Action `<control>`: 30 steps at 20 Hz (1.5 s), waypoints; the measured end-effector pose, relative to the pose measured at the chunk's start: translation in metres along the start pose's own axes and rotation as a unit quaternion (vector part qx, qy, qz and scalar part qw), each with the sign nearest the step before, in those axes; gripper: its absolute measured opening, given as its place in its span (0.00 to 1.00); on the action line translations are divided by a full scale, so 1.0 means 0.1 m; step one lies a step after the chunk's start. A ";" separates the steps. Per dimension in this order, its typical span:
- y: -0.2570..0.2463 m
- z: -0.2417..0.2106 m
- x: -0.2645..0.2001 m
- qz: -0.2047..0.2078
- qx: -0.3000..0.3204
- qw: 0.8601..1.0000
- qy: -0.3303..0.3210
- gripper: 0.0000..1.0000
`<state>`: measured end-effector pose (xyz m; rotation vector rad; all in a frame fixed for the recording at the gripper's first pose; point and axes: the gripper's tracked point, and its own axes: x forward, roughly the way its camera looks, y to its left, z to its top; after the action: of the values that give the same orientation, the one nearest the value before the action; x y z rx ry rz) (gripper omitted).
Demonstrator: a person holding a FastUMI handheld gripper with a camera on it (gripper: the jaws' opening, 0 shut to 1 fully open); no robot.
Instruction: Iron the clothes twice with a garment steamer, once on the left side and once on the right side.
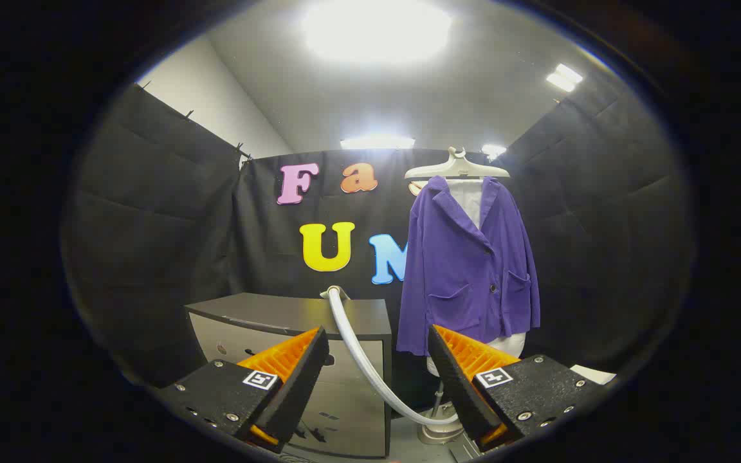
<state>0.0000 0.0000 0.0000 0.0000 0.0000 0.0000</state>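
Observation:
A purple jacket [470, 270] hangs on a pale hanger [456, 168] over a white garment, beyond my right finger. The steamer's white hose [361, 357] runs from the top of a grey cabinet [293, 315], where its upper end [335, 292] rests, down between my fingers to a pale base [438, 429] on the floor under the jacket. My gripper [377, 334] is open and holds nothing; the hose passes through the wide gap beyond the fingertips without touching them. The steamer head itself is too small to make out.
The grey cabinet stands just ahead of my left finger, its front panel [338, 411] facing me. A thin stand pole [438, 395] drops from the hanging garment to the base. Black cloth walls close the booth on three sides.

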 end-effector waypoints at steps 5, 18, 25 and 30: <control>-0.03 -0.03 0.01 -0.003 -0.001 1.000 0.001 0.95; -0.02 0.09 0.07 -0.008 0.007 1.000 -0.005 0.95; 0.09 0.53 0.44 0.019 0.006 0.999 -0.032 0.95; 0.19 0.75 0.95 0.052 -0.013 0.998 -0.027 0.95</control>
<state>0.0948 0.0187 0.0749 -0.0253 -0.0543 0.1033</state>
